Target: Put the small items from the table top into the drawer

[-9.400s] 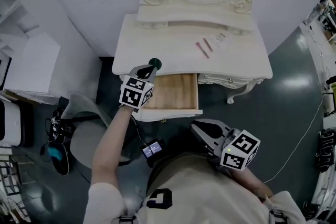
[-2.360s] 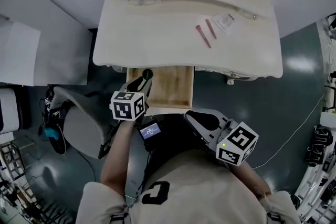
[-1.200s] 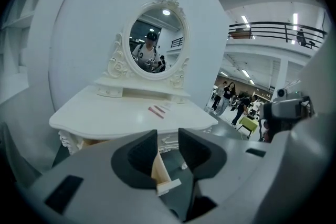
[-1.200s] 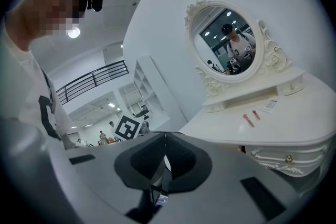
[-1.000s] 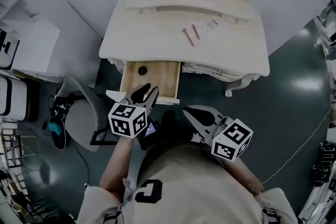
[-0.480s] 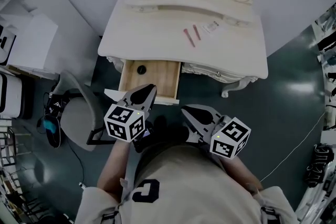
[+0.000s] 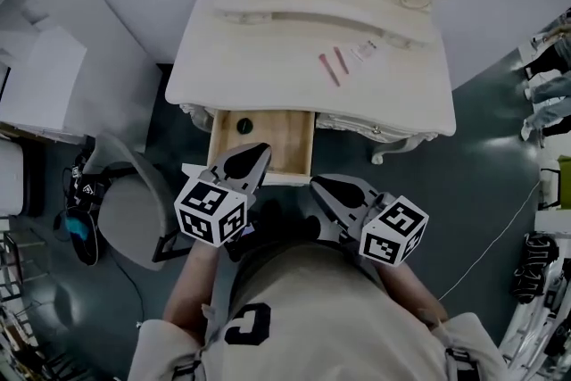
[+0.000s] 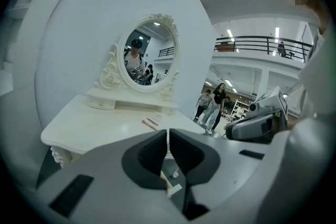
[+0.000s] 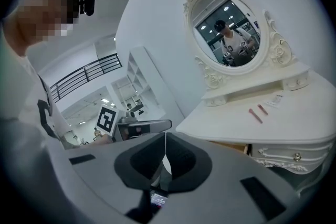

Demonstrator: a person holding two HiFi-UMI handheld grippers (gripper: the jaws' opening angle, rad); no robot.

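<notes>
At the left, the left tool (image 7: 254,158) held low in front of the open drawer (image 7: 278,136), short of the worktop (image 7: 259,71). Jaws just closing, now down to a thin slit, with nothing between them. Inside the drawer, near its back left corner, one dark round item (image 7: 243,126) already lying on the wood.

Further right, the right tool (image 7: 323,187) at about the same height, fully closed and empty too, pointing toward the worktop front. On the worktop, right of centre, two pink sticks (image 7: 332,65) lying side by side but not touching. Just beyond them, a small white packet (image 7: 364,49) near the raised back ledge. Probably between two trips, then, with three small items left to fetch.

To do the next fetch well:
- Open the jaws wide before reaching, not above the item.
- Come down on one stick only, across its length and near its middle, with the pads low against the surface. Thin, so likely to slip.
- Keep clear of the second stick, so as not to roll it away.
- Carry level and release only over the open front part of the drawer, beside the dark item and not on it.
- For the flat packet, probably better to catch one edge or first slide it toward the worktop rim.
</notes>
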